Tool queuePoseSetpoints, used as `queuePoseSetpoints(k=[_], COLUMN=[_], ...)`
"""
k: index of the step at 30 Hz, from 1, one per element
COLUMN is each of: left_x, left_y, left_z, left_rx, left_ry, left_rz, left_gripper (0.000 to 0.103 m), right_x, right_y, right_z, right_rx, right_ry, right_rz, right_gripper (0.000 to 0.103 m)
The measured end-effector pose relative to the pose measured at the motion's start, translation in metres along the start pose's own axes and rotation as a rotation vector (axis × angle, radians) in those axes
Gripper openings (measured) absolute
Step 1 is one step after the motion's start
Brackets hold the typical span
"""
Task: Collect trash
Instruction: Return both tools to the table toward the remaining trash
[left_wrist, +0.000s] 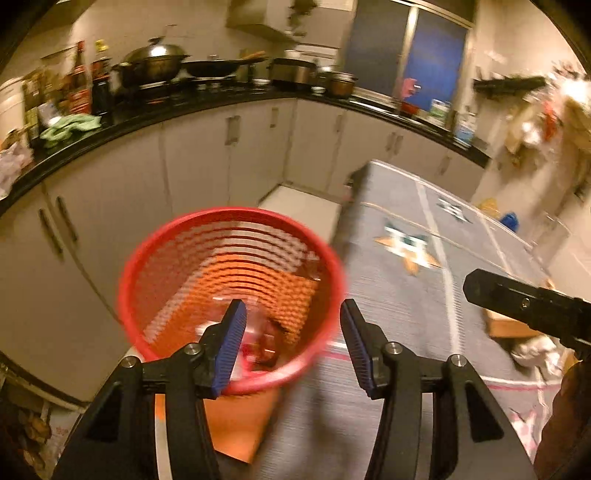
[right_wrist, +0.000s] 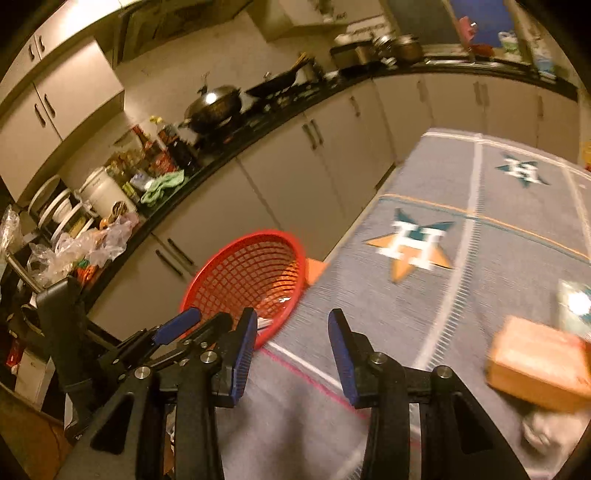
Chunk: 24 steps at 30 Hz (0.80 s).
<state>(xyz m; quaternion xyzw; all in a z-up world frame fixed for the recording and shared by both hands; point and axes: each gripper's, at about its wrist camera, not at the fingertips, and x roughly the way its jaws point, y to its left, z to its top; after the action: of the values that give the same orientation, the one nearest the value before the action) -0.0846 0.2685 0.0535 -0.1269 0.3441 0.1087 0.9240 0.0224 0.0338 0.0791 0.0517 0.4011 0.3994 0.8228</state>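
1. In the left wrist view the left gripper (left_wrist: 291, 339) sits at 6 o'clock with its blue-padded fingers spread wide and nothing between them.
2. Just beyond those fingers, from centre toward 7 o'clock, stands a red mesh bin (left_wrist: 232, 295); its mouth faces the camera, and blurred scraps of trash (left_wrist: 258, 339) lie at the bottom, too smeared to name.
3. The bin stands beside the left edge of a table covered by a grey cloth (left_wrist: 406, 295) printed with star emblems.
4. At 3 o'clock in that view the black body of the other tool pokes in over the cloth.
5. In the right wrist view the right gripper (right_wrist: 291, 332) is at 6 o'clock over the grey cloth, fingers spread, holding nothing.
6. At 4 o'clock a brown cardboard box (right_wrist: 539, 365) lies on the cloth, blurred, with something pale just below it.
7. The red mesh bin is at 9 o'clock of centre here, against the table edge.
8. Farther back, from 9 to 1 o'clock, a black countertop (right_wrist: 258, 125) runs over pale cabinets, carrying a lidded wok (right_wrist: 214, 107), bottles, a green rag (right_wrist: 162, 186) and crumpled plastic bags (right_wrist: 85, 243).
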Motion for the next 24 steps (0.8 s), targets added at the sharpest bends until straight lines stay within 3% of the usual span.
queuePoseSetpoints(k=[7,11,17,20,24], left_x=[-0.003,-0.002,0.0,-0.001,0.001], left_y=[-0.075,-0.113,-0.158,-0.168,-0.175], left_z=[-0.012,-0.02,-0.03,-0.035,-0.034], left_rx=[0.127,0.192,0.277,0.306,0.325], left_ry=[0.022,0.037,0.05,0.062,0.069], left_rz=[-0.099,-0.144,-0.165,-0.179,-0.173], left_gripper=[0.052,0.053,0.055,0.056,0.057], right_x=[-0.078,-0.124,-0.184,-0.197,-0.188], right_y=[-0.041,-0.078,-0.151,-0.157,-0.136], right_z=[-0.036,-0.055,-0.075,-0.076,-0.069], right_rx=[0.053,0.111,0.344,0.268,0.038], right_ry=[-0.105,-0.163,-0.239,-0.241,-0.184], right_rz=[-0.063,-0.143,-0.125,-0.269,-0.397], right_gripper=[0.043,0.043,0.043,0.051,0.055])
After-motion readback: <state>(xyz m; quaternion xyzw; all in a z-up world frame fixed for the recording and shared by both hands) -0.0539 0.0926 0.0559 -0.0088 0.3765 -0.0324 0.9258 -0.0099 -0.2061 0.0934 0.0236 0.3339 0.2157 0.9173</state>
